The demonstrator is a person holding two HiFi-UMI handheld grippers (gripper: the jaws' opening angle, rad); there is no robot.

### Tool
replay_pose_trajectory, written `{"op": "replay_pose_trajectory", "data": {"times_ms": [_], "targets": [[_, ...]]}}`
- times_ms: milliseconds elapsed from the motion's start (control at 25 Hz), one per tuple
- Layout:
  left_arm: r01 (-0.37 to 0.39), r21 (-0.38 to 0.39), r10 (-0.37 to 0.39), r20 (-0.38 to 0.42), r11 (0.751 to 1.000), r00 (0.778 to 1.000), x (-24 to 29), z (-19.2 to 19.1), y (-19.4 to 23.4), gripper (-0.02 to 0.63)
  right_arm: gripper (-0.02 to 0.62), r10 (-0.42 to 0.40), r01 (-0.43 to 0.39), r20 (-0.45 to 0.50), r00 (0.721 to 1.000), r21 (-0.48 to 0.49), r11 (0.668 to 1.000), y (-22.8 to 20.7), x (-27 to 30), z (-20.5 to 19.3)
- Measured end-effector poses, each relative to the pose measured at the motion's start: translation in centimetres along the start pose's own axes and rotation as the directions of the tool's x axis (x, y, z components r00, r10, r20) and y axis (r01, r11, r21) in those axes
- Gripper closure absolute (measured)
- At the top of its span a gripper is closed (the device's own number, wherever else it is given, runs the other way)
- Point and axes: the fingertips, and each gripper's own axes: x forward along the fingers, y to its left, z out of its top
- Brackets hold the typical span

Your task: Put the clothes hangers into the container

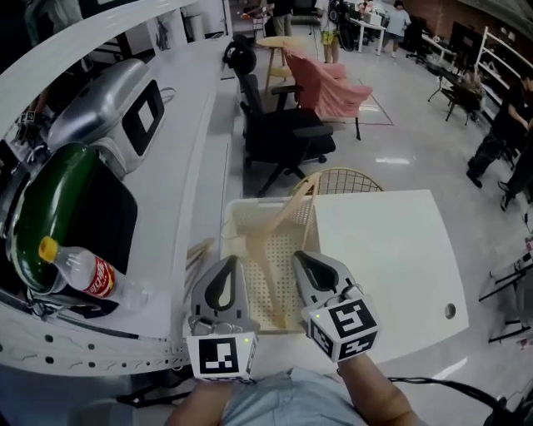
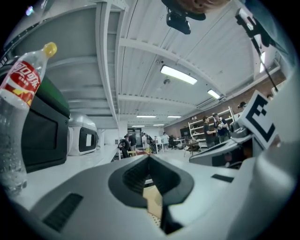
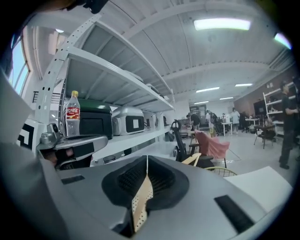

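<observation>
Perforated matt cream plastic for the container point(image 1: 236, 250), smooth pale wood for the hanger point(image 1: 283, 215); clear glossy plastic bottle point(image 1: 83, 270) lower left.

You work in an open lab-style workshop: white shelving point(image 3: 112, 65) holding appliances point(image 1: 117, 104), a swivel chair point(image 1: 279, 129), distant worktables point(image 1: 371, 29) with people point(image 1: 398, 21) around them.

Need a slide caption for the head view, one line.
Left gripper and right gripper, both shut, above a perforated basket holding a wooden hanger, beside a white tabletop.

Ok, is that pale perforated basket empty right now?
No, the head view shows at least one wooden hanger lying inside the basket.
</observation>
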Motion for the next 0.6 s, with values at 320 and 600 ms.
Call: {"op": "replay_pose_trajectory", "data": {"times_ms": [320, 600], "targets": [[-0.028, 0.032, 0.027, 0.039, 0.999, 0.999, 0.1, 1.2, -0.5, 0.594, 0.581, 0.001, 0.001, 0.040, 0.999, -0.046, 0.999, -0.8, -1.5, 1.2], [-0.033, 0.015, 0.033, 0.026, 0.999, 0.999, 0.0, 1.4, -1.4, 0.594, 0.584, -0.011, 0.014, 0.048, 0.999, -0.061, 0.998, -1.8, -1.9, 1.2]]}}
